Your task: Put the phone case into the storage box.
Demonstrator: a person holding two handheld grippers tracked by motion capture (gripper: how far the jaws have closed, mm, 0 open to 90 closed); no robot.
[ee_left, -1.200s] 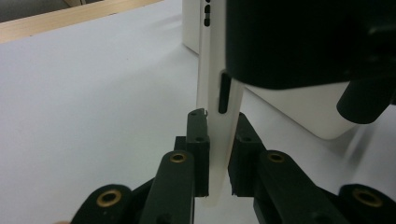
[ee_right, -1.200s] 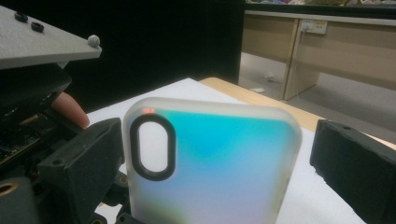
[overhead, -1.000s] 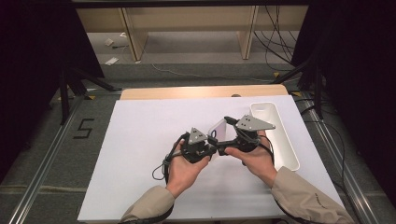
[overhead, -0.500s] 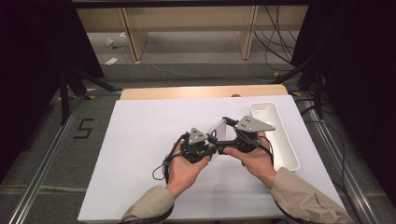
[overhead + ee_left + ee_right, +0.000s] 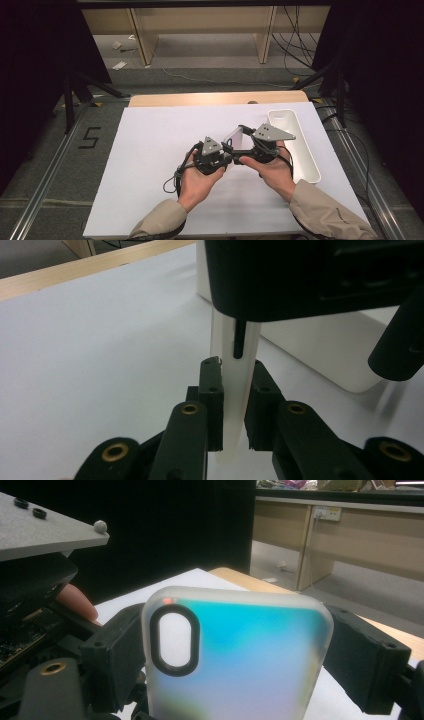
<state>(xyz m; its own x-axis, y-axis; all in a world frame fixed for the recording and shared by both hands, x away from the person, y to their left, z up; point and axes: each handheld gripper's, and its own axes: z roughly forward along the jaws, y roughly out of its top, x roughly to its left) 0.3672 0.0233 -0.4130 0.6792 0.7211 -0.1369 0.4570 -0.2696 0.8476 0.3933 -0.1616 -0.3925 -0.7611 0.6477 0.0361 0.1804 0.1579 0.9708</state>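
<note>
Hands meet over the middle of the white table (image 5: 150, 150), each gripping a black tool, with a phone case (image 5: 235, 136) held up between them. On the left of the case, the left gripper (image 5: 224, 156) has its jaws nearly together, pinching the case's thin edge; in the left gripper view the two black pads sit tight against the pale, translucent case (image 5: 235, 390) on either side. On the right of the case, the right gripper (image 5: 246, 141) spans the case's width: in the right gripper view its jaws press both side edges of the frosted case (image 5: 240, 655), whose black-rimmed camera cutout faces the lens, and they have just been closing on it. Just right of the case, a long white tray (image 5: 300, 150) lies on the table, near the table's right edge.
</note>
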